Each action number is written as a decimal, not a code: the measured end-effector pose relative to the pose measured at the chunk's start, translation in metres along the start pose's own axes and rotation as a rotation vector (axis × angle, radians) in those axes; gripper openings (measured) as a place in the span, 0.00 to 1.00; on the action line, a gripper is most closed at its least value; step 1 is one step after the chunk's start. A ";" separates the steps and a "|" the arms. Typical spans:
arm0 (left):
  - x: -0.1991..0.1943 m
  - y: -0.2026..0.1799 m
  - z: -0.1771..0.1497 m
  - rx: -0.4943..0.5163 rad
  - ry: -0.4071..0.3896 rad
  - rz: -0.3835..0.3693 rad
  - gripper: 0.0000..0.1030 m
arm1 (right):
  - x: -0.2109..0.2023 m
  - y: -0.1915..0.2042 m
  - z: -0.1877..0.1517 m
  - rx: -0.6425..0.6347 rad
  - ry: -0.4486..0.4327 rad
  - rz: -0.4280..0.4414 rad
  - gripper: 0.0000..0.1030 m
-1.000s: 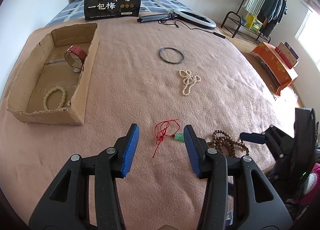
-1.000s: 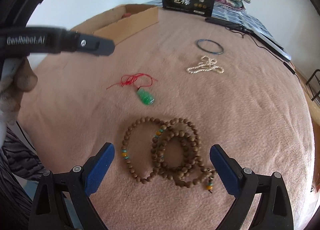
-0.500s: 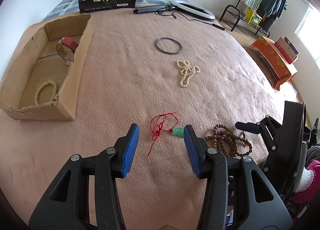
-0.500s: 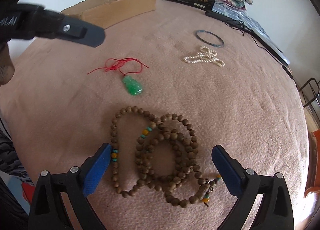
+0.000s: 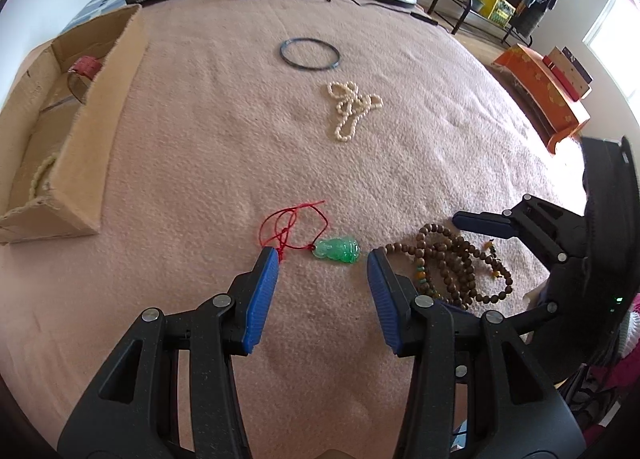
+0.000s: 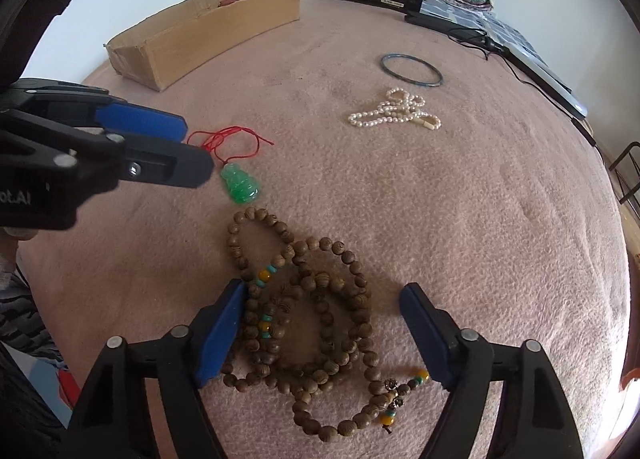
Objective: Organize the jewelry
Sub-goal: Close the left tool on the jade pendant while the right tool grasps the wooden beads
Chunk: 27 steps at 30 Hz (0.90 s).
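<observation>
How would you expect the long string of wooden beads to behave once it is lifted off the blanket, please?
The wooden bead string lies in loose overlapping loops, so it will probably hang limp and unwind. Pinched at one spot by the closing right hand-held gripper, most loops would likely dangle and swing. Its tasselled end may snag the fuzzy blanket.

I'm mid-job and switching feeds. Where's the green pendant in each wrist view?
Left wrist view: green pendant lies lower centre, just beyond the left gripper.
Right wrist view: pendant sits left of centre, above the wooden beads.
Shared landmark: dark bangle.
</observation>
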State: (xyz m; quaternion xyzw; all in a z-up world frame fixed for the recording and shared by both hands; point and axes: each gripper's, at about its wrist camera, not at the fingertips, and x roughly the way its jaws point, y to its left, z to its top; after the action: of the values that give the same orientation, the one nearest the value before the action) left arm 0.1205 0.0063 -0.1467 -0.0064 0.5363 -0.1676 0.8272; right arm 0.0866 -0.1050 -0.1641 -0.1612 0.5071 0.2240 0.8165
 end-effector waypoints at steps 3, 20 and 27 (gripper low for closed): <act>0.008 -0.005 0.001 0.017 0.017 0.007 0.46 | 0.001 -0.006 0.002 0.010 -0.001 0.001 0.63; 0.035 -0.024 0.002 0.098 0.031 0.110 0.46 | 0.007 -0.032 0.011 0.066 -0.007 0.020 0.34; 0.037 -0.026 -0.001 0.110 0.003 0.143 0.33 | 0.007 -0.030 0.011 0.069 -0.005 0.011 0.34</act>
State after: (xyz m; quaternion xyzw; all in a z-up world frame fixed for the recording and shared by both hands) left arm 0.1260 -0.0280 -0.1751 0.0775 0.5264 -0.1371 0.8355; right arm 0.1141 -0.1234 -0.1646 -0.1295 0.5134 0.2114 0.8215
